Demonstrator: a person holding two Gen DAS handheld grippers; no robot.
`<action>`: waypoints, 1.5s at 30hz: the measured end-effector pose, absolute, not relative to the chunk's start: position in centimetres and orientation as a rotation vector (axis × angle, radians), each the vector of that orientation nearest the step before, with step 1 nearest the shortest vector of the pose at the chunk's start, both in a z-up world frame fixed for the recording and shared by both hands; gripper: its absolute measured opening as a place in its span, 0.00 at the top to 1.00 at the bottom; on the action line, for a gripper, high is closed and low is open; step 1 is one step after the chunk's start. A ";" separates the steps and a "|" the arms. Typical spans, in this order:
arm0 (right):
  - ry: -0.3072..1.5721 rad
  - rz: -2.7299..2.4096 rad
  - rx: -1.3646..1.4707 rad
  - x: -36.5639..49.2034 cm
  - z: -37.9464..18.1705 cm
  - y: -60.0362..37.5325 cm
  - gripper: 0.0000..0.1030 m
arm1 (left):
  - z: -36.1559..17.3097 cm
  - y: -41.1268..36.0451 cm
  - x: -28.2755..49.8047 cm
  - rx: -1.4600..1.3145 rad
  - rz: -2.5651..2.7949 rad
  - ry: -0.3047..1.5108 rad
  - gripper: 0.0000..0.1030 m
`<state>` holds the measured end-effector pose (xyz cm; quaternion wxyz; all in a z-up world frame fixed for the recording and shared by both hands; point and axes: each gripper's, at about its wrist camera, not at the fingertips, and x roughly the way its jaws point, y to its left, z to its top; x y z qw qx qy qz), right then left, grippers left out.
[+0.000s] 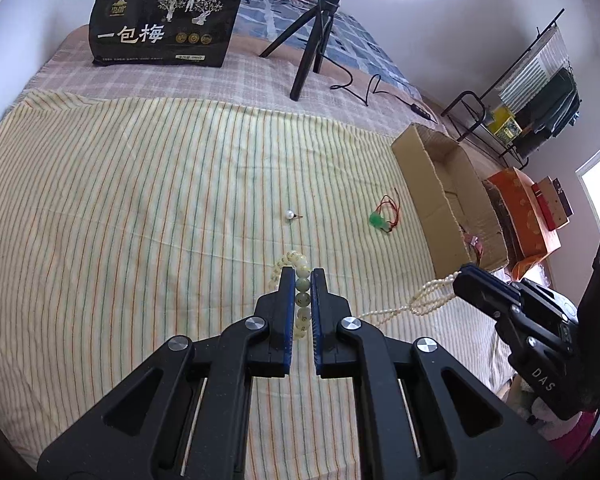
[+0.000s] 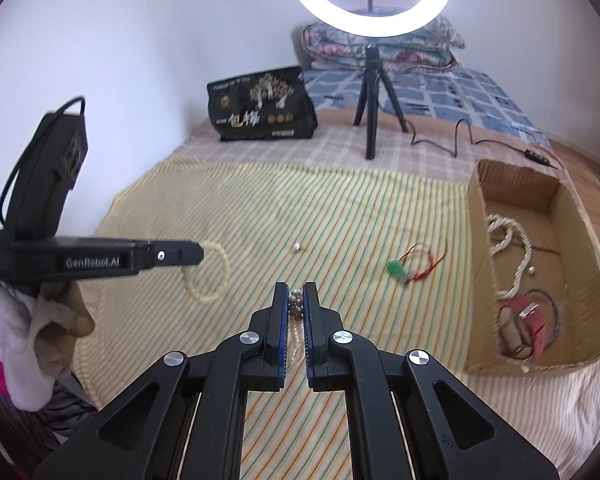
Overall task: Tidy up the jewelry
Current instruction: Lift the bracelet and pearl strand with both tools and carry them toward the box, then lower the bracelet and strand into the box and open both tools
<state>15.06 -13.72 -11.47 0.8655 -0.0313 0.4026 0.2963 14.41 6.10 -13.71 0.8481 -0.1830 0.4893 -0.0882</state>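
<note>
- Left gripper (image 1: 302, 276) pinches the bead bracelet (image 1: 300, 296) between its two fingers; most of the loop hangs in front of them.
- Right gripper (image 2: 296, 292) pinches the pearl necklace (image 2: 296, 308); its strands hang down to the sheet (image 1: 140, 200).
- At 1 o'clock from the right gripper lies a green pendant (image 2: 396, 270). At 12 o'clock lies one pearl (image 2: 297, 246).
- At 2 o'clock sits the box (image 2: 476, 280), with other jewelry inside.
- Both pieces are picked up, I think. Next, carry each over the box wall and let go.
</note>
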 end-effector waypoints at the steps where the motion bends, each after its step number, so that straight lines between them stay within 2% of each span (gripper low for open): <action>1: 0.834 0.613 -0.060 15.3 -11.1 -14.1 0.95 | -13.3 5.8 14.5 -0.387 -0.193 1.024 0.95; 19: 0.673 0.476 0.058 20.0 -4.3 -20.8 0.95 | -7.6 -1.1 16.7 -0.381 -0.348 0.909 0.95; 30: 0.660 0.374 0.057 22.8 -3.5 -25.8 0.95 | -7.4 -4.9 18.4 -0.349 -0.404 0.920 0.95; 45: 0.677 0.294 0.051 27.9 -5.1 -30.2 0.95 | -7.3 -11.8 22.8 -0.285 -0.482 0.924 0.95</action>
